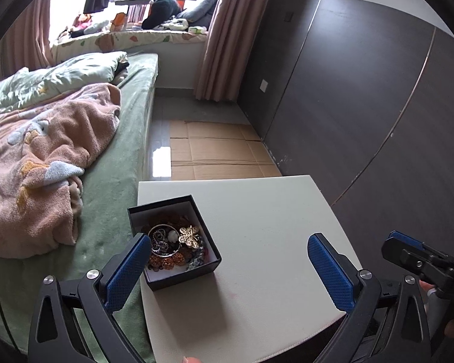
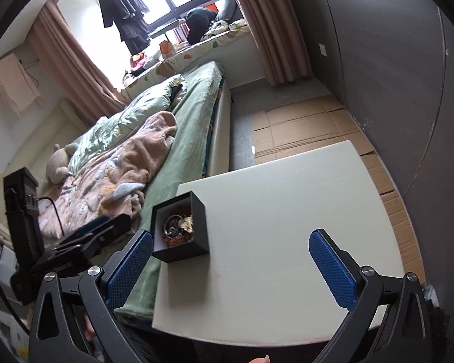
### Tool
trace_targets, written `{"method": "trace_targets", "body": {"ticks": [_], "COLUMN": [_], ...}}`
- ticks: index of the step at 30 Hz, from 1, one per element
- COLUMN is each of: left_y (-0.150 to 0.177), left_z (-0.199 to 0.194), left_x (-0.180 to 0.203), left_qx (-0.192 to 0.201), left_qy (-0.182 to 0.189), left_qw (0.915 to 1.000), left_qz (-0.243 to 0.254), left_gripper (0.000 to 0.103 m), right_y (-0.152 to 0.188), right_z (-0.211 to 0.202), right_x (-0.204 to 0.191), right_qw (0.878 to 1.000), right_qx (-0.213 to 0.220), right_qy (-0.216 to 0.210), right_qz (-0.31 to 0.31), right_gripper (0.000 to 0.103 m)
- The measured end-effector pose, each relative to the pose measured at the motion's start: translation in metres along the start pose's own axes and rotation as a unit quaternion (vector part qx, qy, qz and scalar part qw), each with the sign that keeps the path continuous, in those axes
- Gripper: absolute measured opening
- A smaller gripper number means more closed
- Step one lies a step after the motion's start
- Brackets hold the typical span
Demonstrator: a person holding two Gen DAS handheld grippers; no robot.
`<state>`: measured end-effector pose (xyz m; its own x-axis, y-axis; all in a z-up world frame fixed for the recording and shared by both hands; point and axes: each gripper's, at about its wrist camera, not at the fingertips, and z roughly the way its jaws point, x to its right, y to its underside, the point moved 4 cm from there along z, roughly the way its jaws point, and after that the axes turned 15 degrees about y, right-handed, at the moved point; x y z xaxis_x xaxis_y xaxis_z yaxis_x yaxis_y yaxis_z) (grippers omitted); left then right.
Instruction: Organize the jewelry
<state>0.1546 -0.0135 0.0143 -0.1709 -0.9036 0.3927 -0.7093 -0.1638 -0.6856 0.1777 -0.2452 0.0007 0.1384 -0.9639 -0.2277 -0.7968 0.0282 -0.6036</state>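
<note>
A small black box [image 1: 193,267] with a white lining stands open at the left edge of a cream table [image 1: 272,242]. Inside lie several jewelry pieces: a gold butterfly brooch [image 1: 189,236], a silver bangle [image 1: 163,240] and amber beads [image 1: 166,261]. My left gripper [image 1: 227,263] hangs above the table, open, with nothing between its blue pads; its left finger overlaps the box's near corner. In the right wrist view the same box [image 2: 181,227] sits ahead and to the left of my right gripper [image 2: 230,260], which is open and empty too.
A bed with green sheet [image 1: 112,181] and a pink blanket [image 1: 45,166] lies left of the table. Flattened cardboard [image 1: 215,151] covers the floor beyond it. A dark wardrobe wall [image 1: 348,106] runs along the right. The other gripper [image 1: 420,260] shows at the right edge.
</note>
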Motion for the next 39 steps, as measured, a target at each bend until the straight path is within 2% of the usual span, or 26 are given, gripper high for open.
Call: {"method": "trace_targets", "body": {"ticks": [2,12,19,23,26,29,33,39], "left_y": [0.007,0.039,0.059,0.075,0.086,0.086,0.091,0.094], "left_z": [-0.006,-0.041,-0.055,-0.055,-0.055,-0.067,-0.073,-0.079], "left_x": [0.006,0.023,0.028,0.025,0.018,0.018,0.017,0.023], "left_qx": [0.0,-0.003,0.008,0.006,0.0,0.021,0.03,0.045], "left_qy": [0.0,-0.007,-0.003,-0.025,-0.031,-0.024,-0.018,-0.034], "left_qw": [1.0,0.9992,0.998,0.9963,0.9969,0.9971,0.9976,0.9959], "left_qz": [0.005,0.039,0.063,0.082,0.072,0.068,0.059,0.071], "left_gripper": [0.103,0.103,0.103,0.103,0.103,0.103,0.103,0.103], "right_y": [0.007,0.037,0.059,0.069,0.077,0.081,0.086,0.09], "right_z": [-0.006,-0.039,-0.049,-0.054,-0.056,-0.064,-0.069,-0.072], "right_x": [0.004,0.022,0.027,0.032,0.033,0.031,0.028,0.025], "right_qw": [1.0,1.0,0.999,0.998,0.998,0.997,0.997,0.996], "right_qx": [0.0,0.007,0.027,0.043,0.042,0.057,0.062,0.065], "right_qy": [0.017,0.007,0.032,0.052,0.047,0.043,0.05,0.051], "right_qz": [-0.011,-0.015,-0.022,-0.015,-0.013,-0.017,-0.017,-0.02], "right_gripper": [0.103,0.103,0.103,0.103,0.103,0.103,0.103,0.103]}}
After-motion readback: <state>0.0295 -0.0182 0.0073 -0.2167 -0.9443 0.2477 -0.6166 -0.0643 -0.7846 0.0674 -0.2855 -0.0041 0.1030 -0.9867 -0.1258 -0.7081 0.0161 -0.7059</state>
